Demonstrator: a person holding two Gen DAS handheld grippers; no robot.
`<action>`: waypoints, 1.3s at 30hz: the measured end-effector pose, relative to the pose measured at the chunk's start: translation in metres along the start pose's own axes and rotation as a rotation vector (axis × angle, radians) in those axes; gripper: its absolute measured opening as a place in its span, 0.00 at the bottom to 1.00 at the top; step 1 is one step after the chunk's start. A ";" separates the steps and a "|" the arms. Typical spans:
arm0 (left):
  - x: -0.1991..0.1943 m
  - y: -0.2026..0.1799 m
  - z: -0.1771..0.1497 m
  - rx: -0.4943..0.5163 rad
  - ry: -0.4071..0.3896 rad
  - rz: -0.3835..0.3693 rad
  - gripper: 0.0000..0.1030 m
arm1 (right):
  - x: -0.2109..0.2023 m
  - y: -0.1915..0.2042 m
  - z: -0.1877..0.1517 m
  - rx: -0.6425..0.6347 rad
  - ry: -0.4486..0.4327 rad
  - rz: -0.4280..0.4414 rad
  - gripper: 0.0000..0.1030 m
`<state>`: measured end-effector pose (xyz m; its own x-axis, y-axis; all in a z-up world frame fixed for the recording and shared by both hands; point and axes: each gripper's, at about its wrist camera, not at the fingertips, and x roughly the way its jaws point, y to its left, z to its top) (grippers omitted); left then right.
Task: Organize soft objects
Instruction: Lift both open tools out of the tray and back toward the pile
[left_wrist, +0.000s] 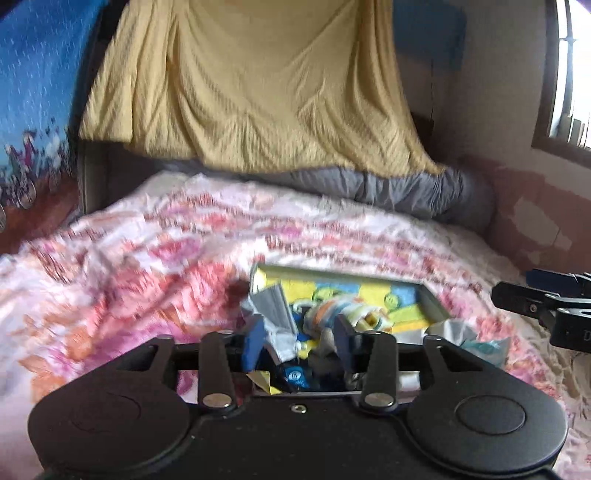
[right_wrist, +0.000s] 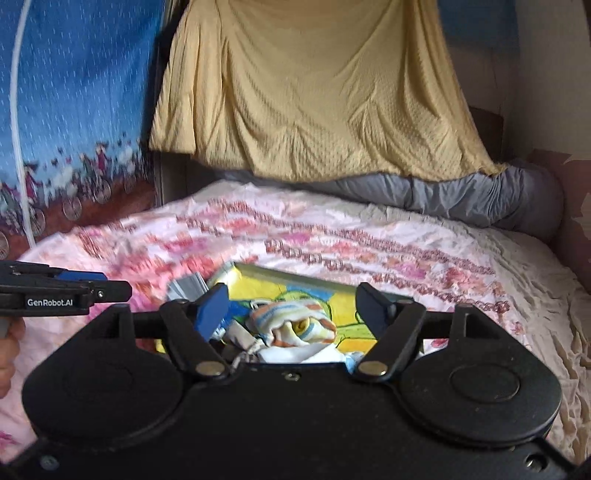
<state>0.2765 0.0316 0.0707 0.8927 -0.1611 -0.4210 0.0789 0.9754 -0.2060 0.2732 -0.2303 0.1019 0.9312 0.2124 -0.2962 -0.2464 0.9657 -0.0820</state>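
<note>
Right wrist — tongs (right_wrist: 295, 306) apart above box (right_wrist: 317, 280)

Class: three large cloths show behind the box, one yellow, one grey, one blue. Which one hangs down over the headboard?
The yellow textured cloth; the grey quilt lies bunched on the bed, the blue printed one hangs beside it.

both wrist cams low over bed (left_wrist: 147, 236), facing yellow blanket (right_wrist: 314, 92); share box (left_wrist: 436, 299).

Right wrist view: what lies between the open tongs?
The striped soft bundle, lying in the yellow box, shows between the right tongs; nothing is gripped.
</note>
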 end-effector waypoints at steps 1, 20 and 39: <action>-0.010 -0.002 0.001 0.004 -0.018 0.001 0.53 | -0.007 0.000 0.001 0.006 -0.010 0.005 0.74; -0.154 -0.039 -0.029 0.079 -0.217 -0.055 0.98 | -0.103 0.003 -0.012 0.098 -0.123 0.045 1.00; -0.197 -0.032 -0.108 0.092 -0.188 -0.017 0.99 | -0.137 0.027 -0.063 0.142 -0.091 -0.045 1.00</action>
<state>0.0501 0.0156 0.0652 0.9572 -0.1556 -0.2439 0.1276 0.9837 -0.1265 0.1218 -0.2430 0.0802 0.9625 0.1752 -0.2072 -0.1696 0.9845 0.0443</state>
